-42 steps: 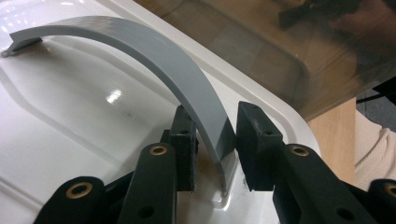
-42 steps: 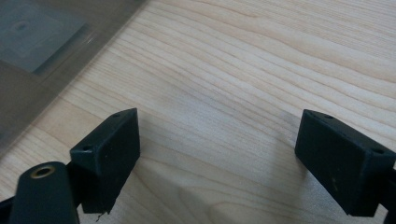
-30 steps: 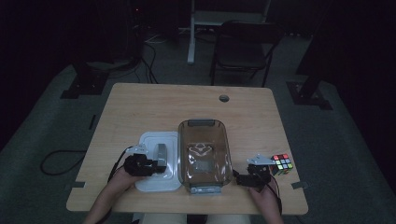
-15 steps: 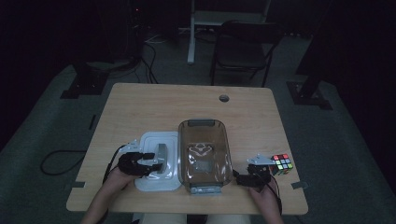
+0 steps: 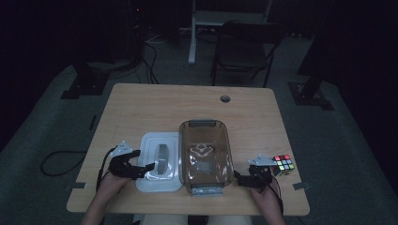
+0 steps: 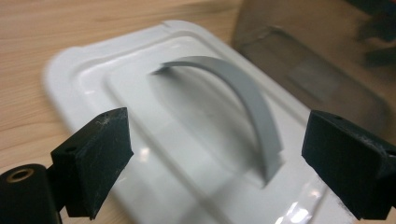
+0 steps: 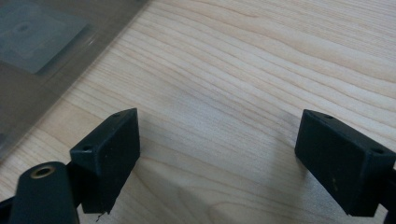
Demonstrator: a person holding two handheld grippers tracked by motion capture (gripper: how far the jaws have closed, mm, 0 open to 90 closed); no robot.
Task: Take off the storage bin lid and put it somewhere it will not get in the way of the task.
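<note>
Left gripper [image 5: 141, 167]: jaws spread wide, just been opening, nothing clamped between them. Ahead of those jaws, the white lid [image 6: 154, 116], flat on the table [image 5: 159, 108], its grey arched handle [image 6: 243, 107] standing between the two pads [image 6: 100, 149] in the left gripper view but clear of both. Beyond the lid, on the side away from this gripper, the brown translucent container [image 5: 205, 154], uncovered, edge just beside the lid's.

Right gripper [image 5: 244, 179]: jaws likewise wide apart, gripping nothing, bare wood between them. To one side of its jaws, the container wall [image 7: 42, 60]; behind it on the far side from the box, a colour cube [image 5: 283, 162], near but untouched.

Likely trouble from here: a pass back over the lid with jaws this wide could catch the handle on a pad and drag the lid across the wood or bump it into the container. On the right, a careless sweep outward could knock the cube toward the table edge; a sweep inward could shove the container, light and unheld, out of line with its lid.
</note>
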